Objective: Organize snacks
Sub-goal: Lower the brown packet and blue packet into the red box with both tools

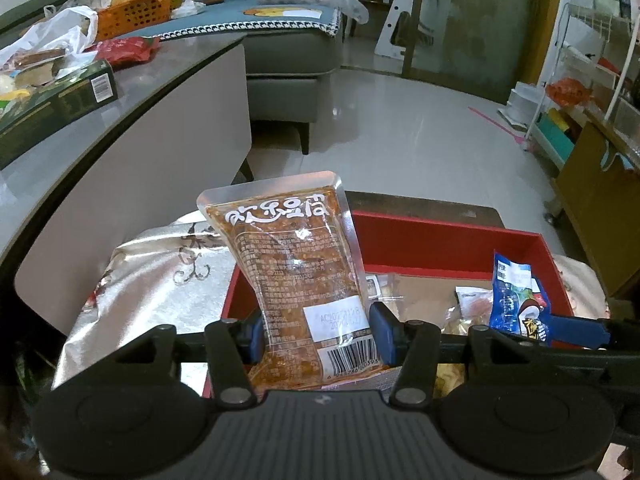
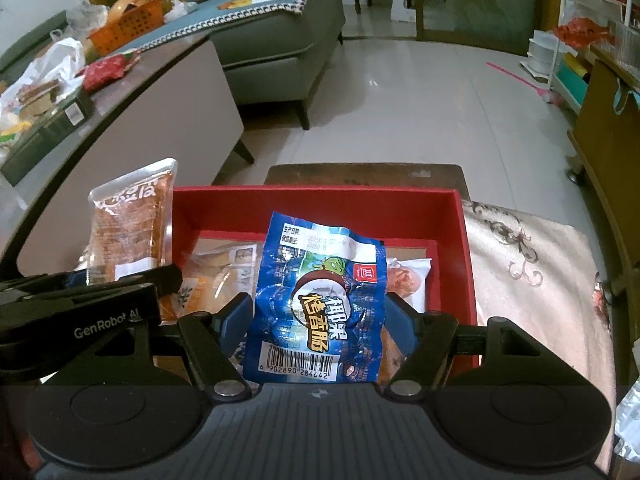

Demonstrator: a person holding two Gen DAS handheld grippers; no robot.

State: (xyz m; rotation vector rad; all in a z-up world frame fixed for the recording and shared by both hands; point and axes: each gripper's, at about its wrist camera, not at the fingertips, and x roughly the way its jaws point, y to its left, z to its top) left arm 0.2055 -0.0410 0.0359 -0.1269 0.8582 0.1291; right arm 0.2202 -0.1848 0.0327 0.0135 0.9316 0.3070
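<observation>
At the left, the left gripper pinches an orange-brown snack pouch by its lower end, held upright over the near-left edge of the red box, likely so it can drop in. To the right, the right gripper clamps a blue sausage packet above the box's middle, where other snacks already lie.

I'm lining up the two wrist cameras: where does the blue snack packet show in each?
Left wrist: blue snack packet at right, over the red box.
Right wrist: blue snack packet in the centre, between the right gripper's fingers.
Shared landmark: the red box.
</observation>
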